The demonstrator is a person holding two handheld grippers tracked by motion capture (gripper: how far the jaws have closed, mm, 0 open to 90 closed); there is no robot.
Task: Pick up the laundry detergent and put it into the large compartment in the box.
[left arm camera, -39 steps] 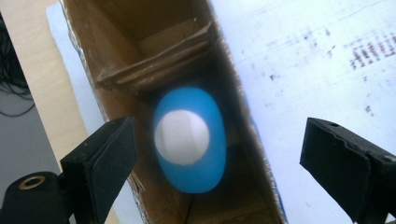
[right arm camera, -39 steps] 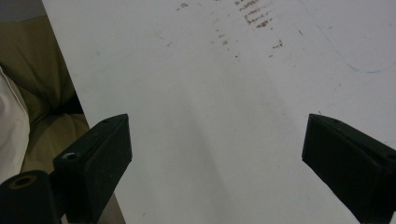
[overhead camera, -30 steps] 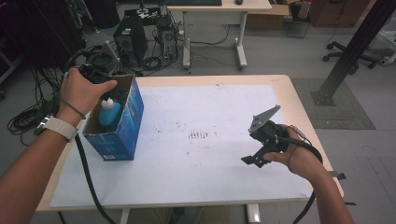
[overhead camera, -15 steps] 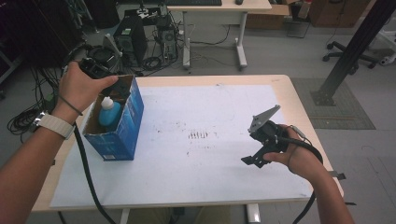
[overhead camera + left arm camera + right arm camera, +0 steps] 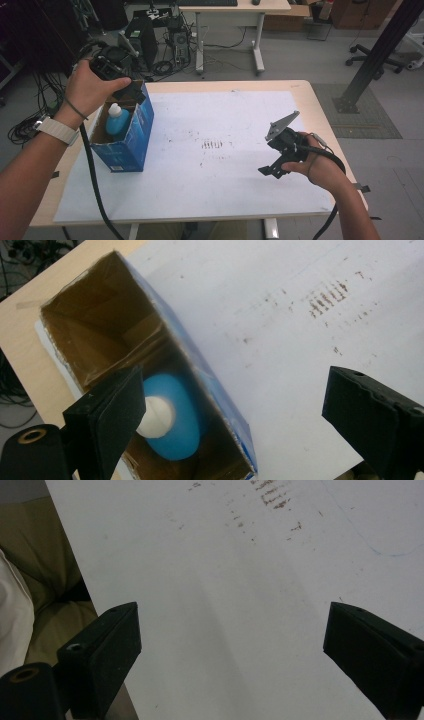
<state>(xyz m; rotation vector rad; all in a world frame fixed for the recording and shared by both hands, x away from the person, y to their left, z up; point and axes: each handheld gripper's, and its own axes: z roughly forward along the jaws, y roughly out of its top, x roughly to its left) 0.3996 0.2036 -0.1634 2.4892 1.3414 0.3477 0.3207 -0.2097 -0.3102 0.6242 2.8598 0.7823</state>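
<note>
An open blue cardboard box point(image 5: 131, 142) stands at the left of the white sheet. Inside it stands a blue bottle with a white cap point(image 5: 116, 120), upright. My left gripper point(image 5: 126, 86) hangs just above the box's far end, held from above by a hand. In the left gripper view its jaws are wide open point(image 5: 235, 385) and look down into the box point(image 5: 150, 340) at the bottle point(image 5: 172, 422), with nothing between them. My right gripper point(image 5: 274, 161) rests low over the sheet at the right. In the right gripper view it is open point(image 5: 232, 617) over bare paper.
A white paper sheet point(image 5: 225, 120) with small brown marks point(image 5: 212, 145) covers most of the wooden table point(image 5: 320, 115). Behind the table are a second desk point(image 5: 235, 10), computer towers point(image 5: 142, 37), floor cables and a black post point(image 5: 372, 55).
The left hand and its gripper have risen slightly above the box. The right gripper has stayed where it was.
</note>
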